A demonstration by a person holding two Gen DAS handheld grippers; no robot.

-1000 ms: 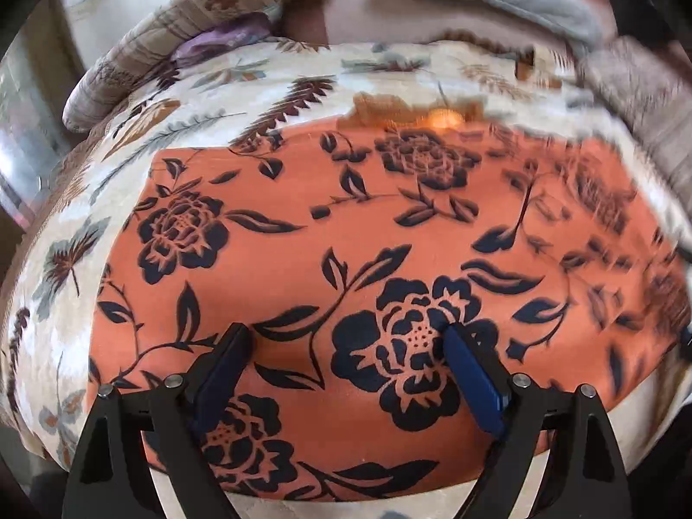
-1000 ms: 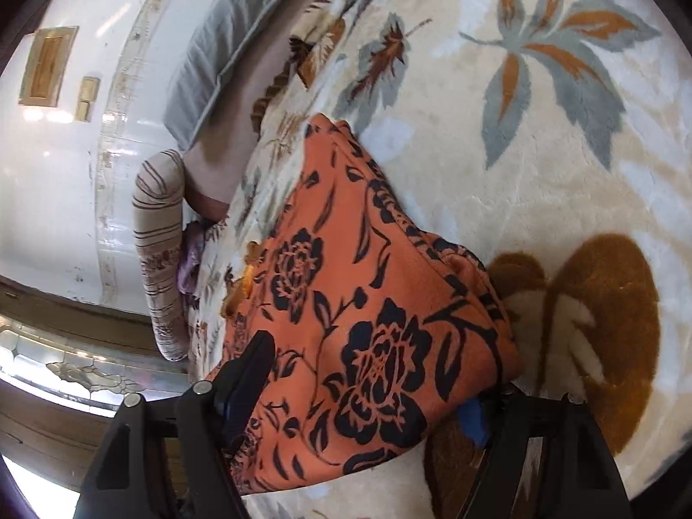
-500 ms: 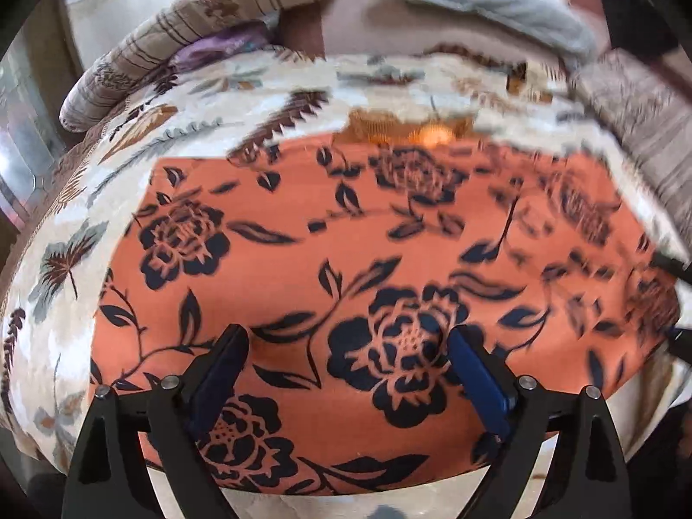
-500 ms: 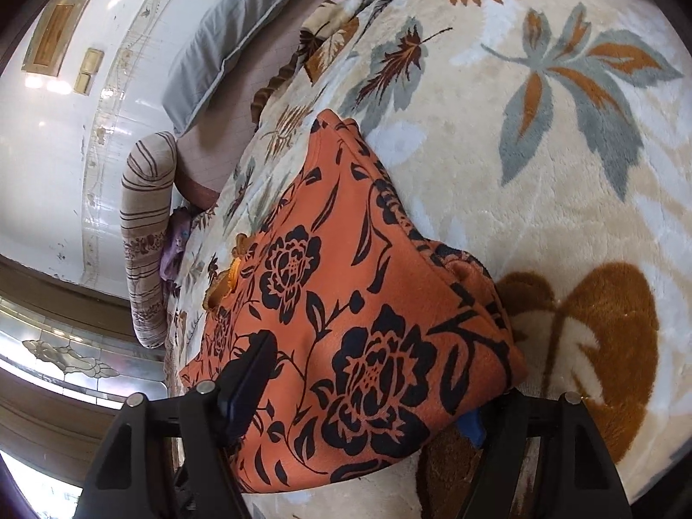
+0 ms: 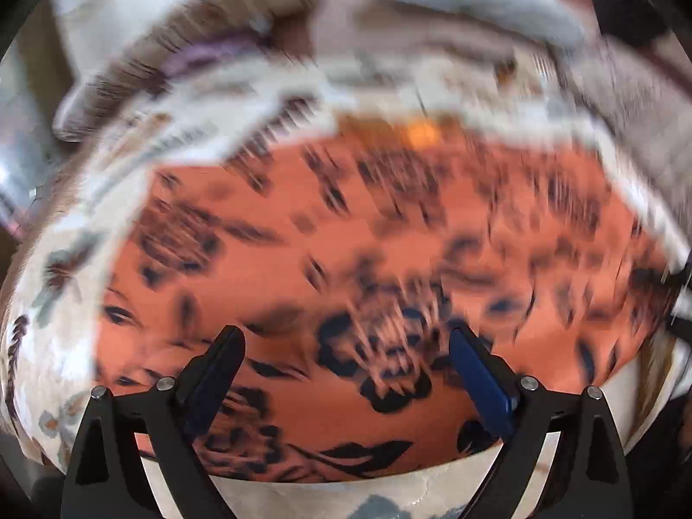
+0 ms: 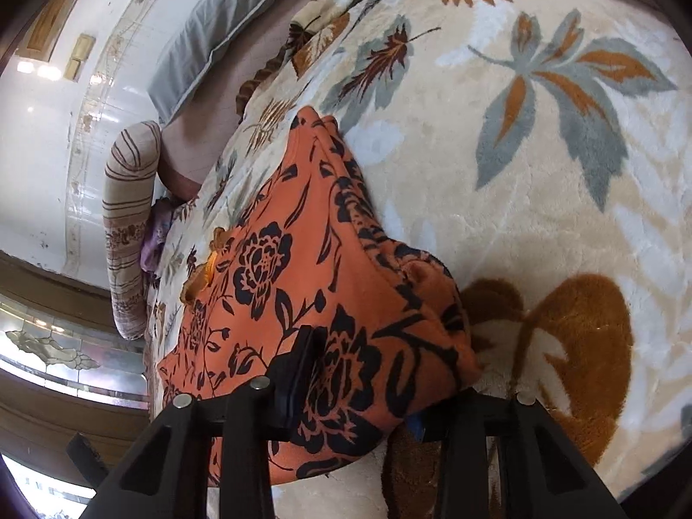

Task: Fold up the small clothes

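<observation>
- Two tools are at work on one garment, an orange piece with a black flower print, lying on the leaf-patterned blanket of a bed.
- Nearest, the right tool is closing on the garment's near corner: one finger lies on top of the cloth and the other is hidden beneath, with a fat bunch of fabric between them. A second ago those fingers stood much wider apart, with the corner only resting between them.
- The risk, as I judge it, is that it takes too thick a bunch, or the blanket's pile along with it; a lift would then drag the blanket or pull the fold crooked.
- The left tool hangs spread over the garment's near edge, with nothing pinched and the cloth flat under it. Its view is badly smeared now, though it was sharp a second ago, so the hand is plainly on the move; the framing itself has barely shifted.
- If only one corner goes up while this tool stays empty, I would expect the cloth to swing and the edges to miss each other.
- Farther off, the garment's far end is puckered near a striped bolster and a grey pillow; that end looks unchanged.
</observation>
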